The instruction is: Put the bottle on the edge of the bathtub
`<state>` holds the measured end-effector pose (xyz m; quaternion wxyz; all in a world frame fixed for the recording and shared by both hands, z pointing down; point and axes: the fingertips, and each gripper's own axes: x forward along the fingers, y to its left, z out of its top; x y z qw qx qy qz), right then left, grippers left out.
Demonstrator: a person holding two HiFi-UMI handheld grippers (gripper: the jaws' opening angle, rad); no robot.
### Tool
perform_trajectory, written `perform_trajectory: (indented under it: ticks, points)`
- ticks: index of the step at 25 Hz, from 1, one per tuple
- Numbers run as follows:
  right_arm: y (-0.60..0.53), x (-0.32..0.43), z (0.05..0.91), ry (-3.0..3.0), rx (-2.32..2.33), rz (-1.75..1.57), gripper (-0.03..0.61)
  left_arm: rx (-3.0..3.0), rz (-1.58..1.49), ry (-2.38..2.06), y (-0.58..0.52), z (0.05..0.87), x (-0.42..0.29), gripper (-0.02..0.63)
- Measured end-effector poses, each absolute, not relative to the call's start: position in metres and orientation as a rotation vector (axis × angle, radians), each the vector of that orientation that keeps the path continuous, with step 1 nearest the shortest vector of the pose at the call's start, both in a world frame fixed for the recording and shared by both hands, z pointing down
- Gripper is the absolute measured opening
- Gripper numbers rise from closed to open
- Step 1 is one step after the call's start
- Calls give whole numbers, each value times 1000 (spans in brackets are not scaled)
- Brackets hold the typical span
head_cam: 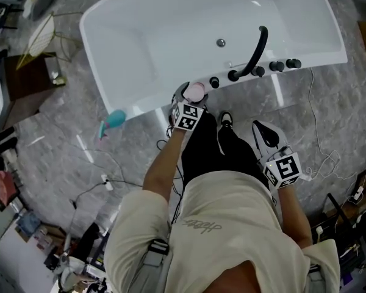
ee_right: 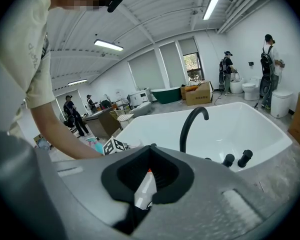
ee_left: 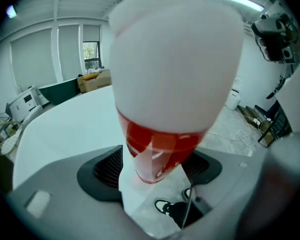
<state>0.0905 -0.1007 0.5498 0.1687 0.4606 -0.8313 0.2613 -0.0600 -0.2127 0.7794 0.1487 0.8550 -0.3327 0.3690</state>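
Observation:
A bottle (head_cam: 196,91) with a pale pink top stands upright on the near rim of the white bathtub (head_cam: 140,102). My left gripper (head_cam: 193,97) is around it, and its marker cube points toward me. In the left gripper view the bottle (ee_left: 170,84) fills the picture: a white top over a red lower body, with its base on the tub rim (ee_left: 65,129). The left gripper (ee_left: 155,173) is open; a strip of rim shows between the left pad and the bottle. My right gripper (head_cam: 263,133) hangs shut and empty beside the person's right leg, away from the tub.
A black curved faucet (head_cam: 256,50) and several black knobs (head_cam: 285,65) sit on the rim to the bottle's right. A teal object (head_cam: 113,121) and cables lie on the grey floor at left. In the right gripper view, people (ee_right: 267,69) stand far behind the tub (ee_right: 230,129).

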Motion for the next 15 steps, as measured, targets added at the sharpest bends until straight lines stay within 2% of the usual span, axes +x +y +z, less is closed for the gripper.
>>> perform_trajectory:
  ticks: [7,15]
  points:
    - [-85,93,539,-2450,1269,692,2,2442,982,-1047,-188,739,-70,362]
    - [-82,92,527,-2560,1216,597,2,2420,846,-1238,-144,646,-95,238]
